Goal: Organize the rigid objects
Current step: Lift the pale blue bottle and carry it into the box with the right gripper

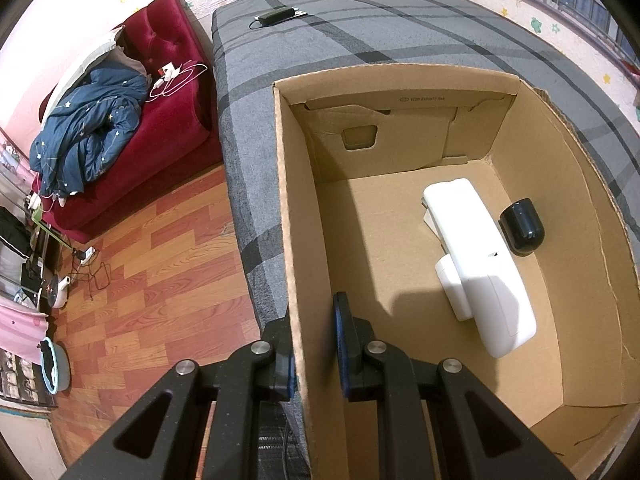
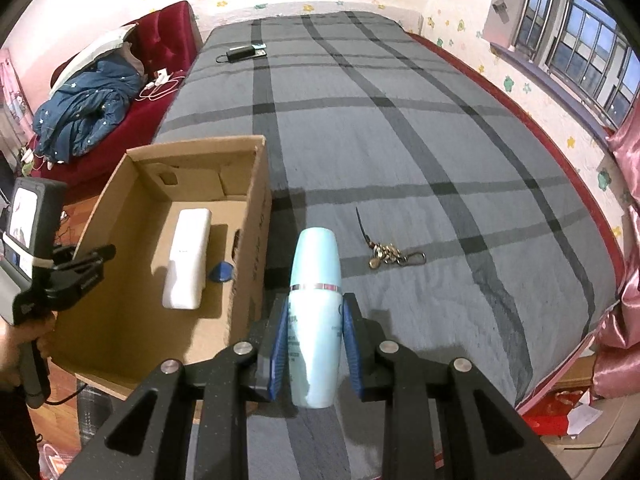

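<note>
With your right hand-held gripper (image 2: 316,344) you are gripping the pale blue bottle (image 2: 316,308), its long axis pointing forward; the cardboard box (image 2: 244,208), which your left hand-held gripper (image 1: 314,356) is pinching by its wall, is lying to the left on the bed (image 2: 400,140).

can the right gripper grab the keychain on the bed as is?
Probably not: the right gripper is shut on the light blue bottle. The keychain lies unobstructed on the bed.

A box (image 2: 240,216) sits on the bed (image 2: 420,152), a case (image 2: 187,258) lying inside it. At three o'clock from the box lie keys (image 2: 394,258); a charger (image 2: 242,53) rests far off at twelve.
</note>
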